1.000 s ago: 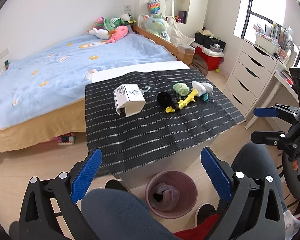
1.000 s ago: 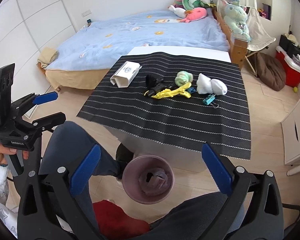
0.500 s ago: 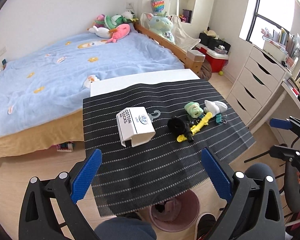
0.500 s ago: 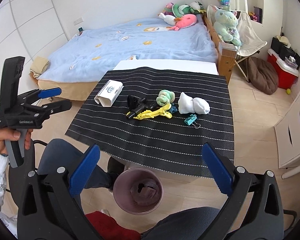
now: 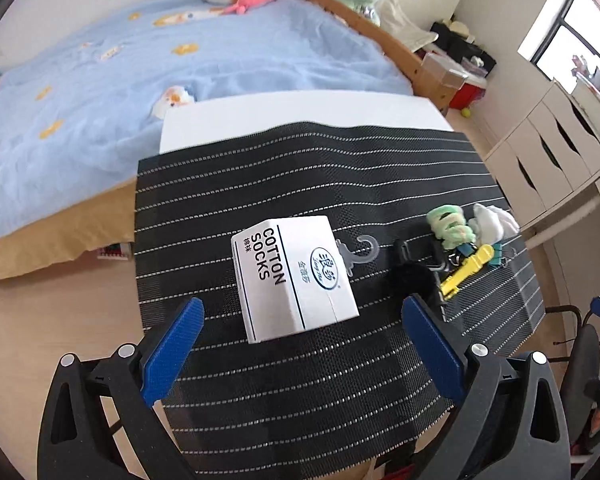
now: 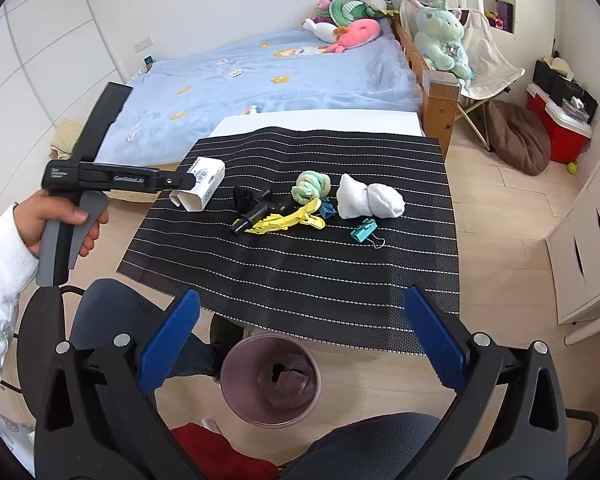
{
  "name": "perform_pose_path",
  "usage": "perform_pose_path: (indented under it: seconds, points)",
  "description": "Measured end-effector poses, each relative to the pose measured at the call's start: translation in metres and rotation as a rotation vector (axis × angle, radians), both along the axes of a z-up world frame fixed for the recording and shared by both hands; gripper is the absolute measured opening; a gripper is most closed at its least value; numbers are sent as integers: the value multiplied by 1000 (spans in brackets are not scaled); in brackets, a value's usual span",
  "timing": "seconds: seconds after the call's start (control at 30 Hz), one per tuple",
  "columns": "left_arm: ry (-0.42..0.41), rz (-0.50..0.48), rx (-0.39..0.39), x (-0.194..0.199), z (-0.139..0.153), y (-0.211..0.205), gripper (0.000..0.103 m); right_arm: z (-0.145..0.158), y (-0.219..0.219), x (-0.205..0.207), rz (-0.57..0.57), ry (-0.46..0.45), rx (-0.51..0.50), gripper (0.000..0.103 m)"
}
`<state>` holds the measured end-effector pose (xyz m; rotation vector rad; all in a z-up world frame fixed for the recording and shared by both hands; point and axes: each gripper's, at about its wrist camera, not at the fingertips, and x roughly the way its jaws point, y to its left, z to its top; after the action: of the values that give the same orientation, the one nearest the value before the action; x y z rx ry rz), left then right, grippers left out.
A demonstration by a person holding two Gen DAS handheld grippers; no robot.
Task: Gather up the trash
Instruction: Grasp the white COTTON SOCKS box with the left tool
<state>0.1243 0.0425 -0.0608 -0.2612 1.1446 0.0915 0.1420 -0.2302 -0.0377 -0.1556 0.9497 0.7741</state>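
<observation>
A white "COTTON SOCKS" box (image 5: 296, 276) lies on the black striped mat (image 5: 300, 380). My left gripper (image 5: 300, 305) is open, and the box's near end sits between its blue fingertips without touching them. The right wrist view shows that gripper (image 6: 180, 179) held by a hand at the box (image 6: 199, 189). My right gripper (image 6: 300, 294) is open and empty over the mat's near edge. Just below it, a pink trash bin (image 6: 271, 376) stands on the floor with crumpled stuff inside.
On the mat lie a black tool (image 6: 256, 204), a yellow clip (image 6: 288, 222), a green sock roll (image 6: 310, 185), a white sock (image 6: 370, 200) and a teal binder clip (image 6: 364, 230). A bed (image 6: 260, 80) stands behind the table, with white drawers (image 6: 584, 240) to the right.
My left gripper has moved forward and down over the table until the box lies between its fingers. The right gripper has edged closer to the table.
</observation>
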Motion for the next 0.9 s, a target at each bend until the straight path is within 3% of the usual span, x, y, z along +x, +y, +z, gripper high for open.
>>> perform_pose_path:
  seconds: [0.2, 0.37, 0.4, 0.47, 0.53, 0.63, 0.77, 0.9]
  points:
    - [60, 23, -12, 15, -21, 3, 95, -3, -5, 3, -11, 7, -10, 100]
    - [46, 22, -13, 15, -24, 3, 94, -5, -5, 5, -17, 13, -14, 100]
    - [40, 22, -12, 15, -23, 3, 92, -6, -5, 6, -17, 15, -14, 100]
    - [40, 19, -15, 16, -24, 4, 74, -7, -4, 6, -15, 17, -15, 100]
    - [41, 12, -10, 16, -25, 4, 63, -8, -2, 7, -10, 19, -17, 100]
    - [27, 3, -7, 15, -23, 3, 54, -9, 0, 8, -8, 20, -21, 100]
    - [2, -4, 6, 12, -18, 3, 47, -9, 1, 10, -9, 18, -24, 100]
    - [-31, -4, 22, 6, -10, 1, 47, -8, 2, 15, -10, 11, -30, 100]
